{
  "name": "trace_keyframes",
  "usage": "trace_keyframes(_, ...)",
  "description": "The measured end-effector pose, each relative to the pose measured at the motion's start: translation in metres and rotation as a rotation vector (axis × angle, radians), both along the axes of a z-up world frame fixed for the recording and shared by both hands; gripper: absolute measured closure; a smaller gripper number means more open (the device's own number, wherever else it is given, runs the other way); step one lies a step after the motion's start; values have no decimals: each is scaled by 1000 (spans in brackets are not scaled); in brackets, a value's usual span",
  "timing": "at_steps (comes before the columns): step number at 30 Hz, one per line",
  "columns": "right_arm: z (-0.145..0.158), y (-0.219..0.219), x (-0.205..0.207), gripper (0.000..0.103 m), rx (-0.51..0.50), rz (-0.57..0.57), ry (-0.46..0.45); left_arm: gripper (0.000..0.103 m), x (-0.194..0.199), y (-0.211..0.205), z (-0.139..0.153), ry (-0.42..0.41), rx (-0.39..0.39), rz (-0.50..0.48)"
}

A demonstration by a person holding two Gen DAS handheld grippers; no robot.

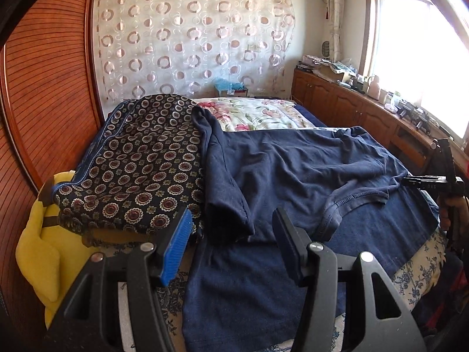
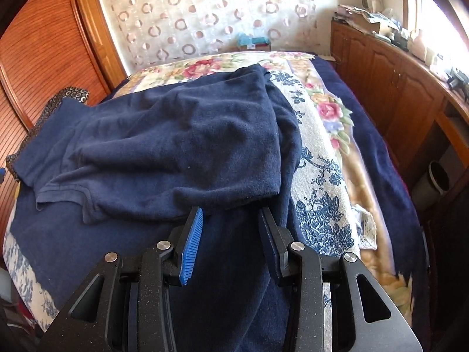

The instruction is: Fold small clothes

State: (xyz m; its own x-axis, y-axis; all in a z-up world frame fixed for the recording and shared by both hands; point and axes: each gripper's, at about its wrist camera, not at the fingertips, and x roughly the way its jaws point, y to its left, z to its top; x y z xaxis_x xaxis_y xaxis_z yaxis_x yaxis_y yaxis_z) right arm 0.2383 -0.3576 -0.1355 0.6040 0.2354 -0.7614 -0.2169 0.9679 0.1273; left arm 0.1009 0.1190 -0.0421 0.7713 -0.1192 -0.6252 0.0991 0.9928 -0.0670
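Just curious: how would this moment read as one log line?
stage: reaching | navy T-shirt: spread on bed, unfolded | left gripper: open, empty | right gripper: open, empty

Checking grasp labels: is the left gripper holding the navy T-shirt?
No. The left gripper fingers stand apart, with nothing pinched; the navy T-shirt lies beyond them.

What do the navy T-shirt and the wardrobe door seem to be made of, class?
Navy T-shirt: soft matte knit, probably cotton jersey, shown by its limp wrinkles and stitched collar. Wardrobe door: reddish-brown wood or wood veneer, semi-gloss, with fine horizontal ribbing.
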Motion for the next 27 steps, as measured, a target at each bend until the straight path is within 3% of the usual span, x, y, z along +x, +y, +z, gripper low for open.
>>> trace_keyframes(20, -5, 8, -3, 62, -51, -11, -33, 51, 22, -5, -18, 29, -1, 9)
trace_keyframes(27, -7, 10, -3, 61, -72, -10, -36, 53, 29, -2, -24, 37, -77, 31)
